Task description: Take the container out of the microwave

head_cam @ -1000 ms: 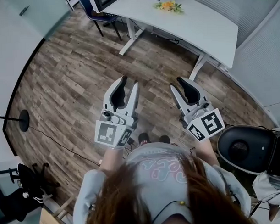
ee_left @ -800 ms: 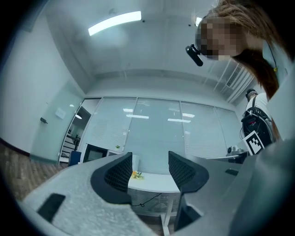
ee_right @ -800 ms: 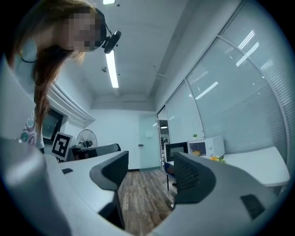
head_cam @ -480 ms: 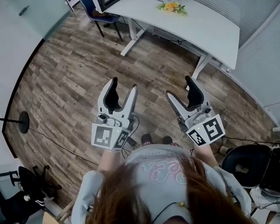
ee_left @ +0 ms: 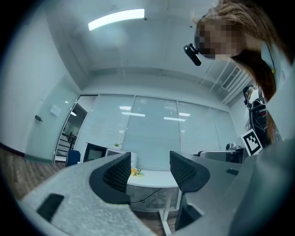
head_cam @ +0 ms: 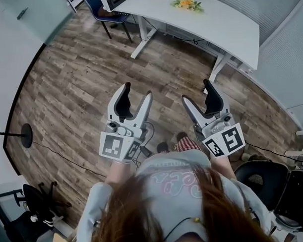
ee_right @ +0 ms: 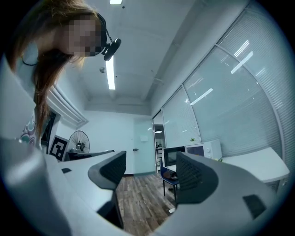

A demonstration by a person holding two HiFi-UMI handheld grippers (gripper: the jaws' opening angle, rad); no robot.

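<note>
left gripper (head_cam: 137, 91), right gripper (head_cam: 196, 90): jaws just opened wide, empty | microwave (ee_right: 205, 150) at worktop (ee_right: 258, 162) far end, well apart | risk: chair (ee_right: 168, 175) snags approach

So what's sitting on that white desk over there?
A small bunch of orange-yellow flowers sits on the white desk. The right gripper view shows a white microwave at its end too; its inside cannot be seen.

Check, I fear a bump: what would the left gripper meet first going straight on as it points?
Probably the white desk, by the yellow flowers, though far off. The left gripper has just been opening its jaws, nothing between them.
</note>
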